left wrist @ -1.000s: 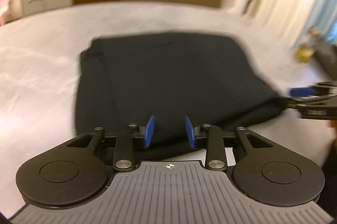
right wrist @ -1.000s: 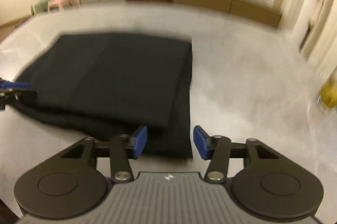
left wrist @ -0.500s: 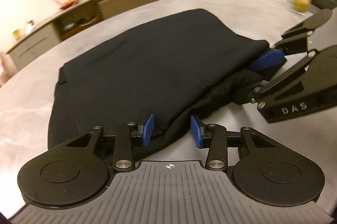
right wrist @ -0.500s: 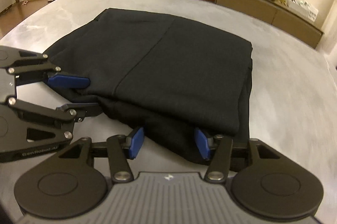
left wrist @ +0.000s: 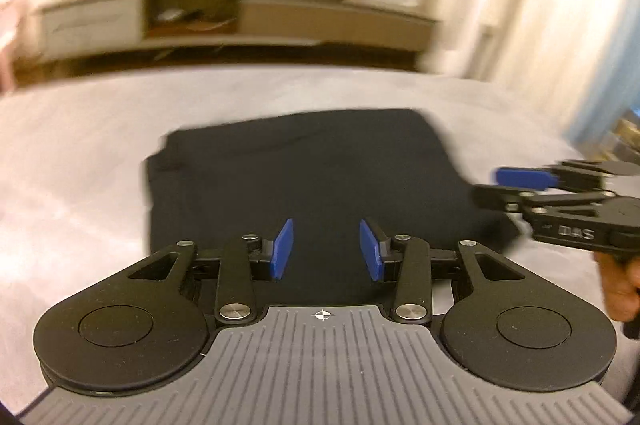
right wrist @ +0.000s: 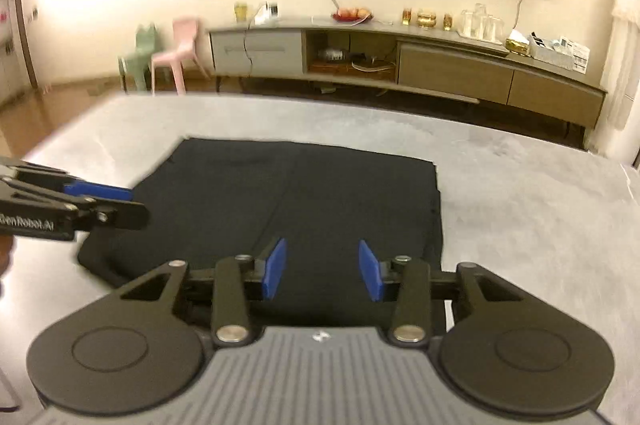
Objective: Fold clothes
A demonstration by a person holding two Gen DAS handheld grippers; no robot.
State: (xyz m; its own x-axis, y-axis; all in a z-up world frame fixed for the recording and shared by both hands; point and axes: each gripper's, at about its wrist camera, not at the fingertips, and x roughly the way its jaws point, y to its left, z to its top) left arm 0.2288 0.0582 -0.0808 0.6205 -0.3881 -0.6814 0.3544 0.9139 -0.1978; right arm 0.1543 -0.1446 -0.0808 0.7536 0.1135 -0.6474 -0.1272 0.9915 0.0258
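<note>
A folded black garment [right wrist: 304, 209] lies flat on the grey table [right wrist: 520, 209], squared into a neat rectangle. The left gripper [left wrist: 326, 249] hangs over its near edge with jaws apart, nothing pinched between them. The right gripper [right wrist: 320, 269] hovers above the other side, its jaws closing on air, cloth below but not gripped. A long sideboard [right wrist: 440, 65] lines the far wall.

White letters "DAS" stand on the black body of the right hand-held gripper [left wrist: 516, 187] at the right edge of the left view, and "GenRobot.AI" stands on the left hand-held gripper [right wrist: 108, 201] at the left edge of the right view.
</note>
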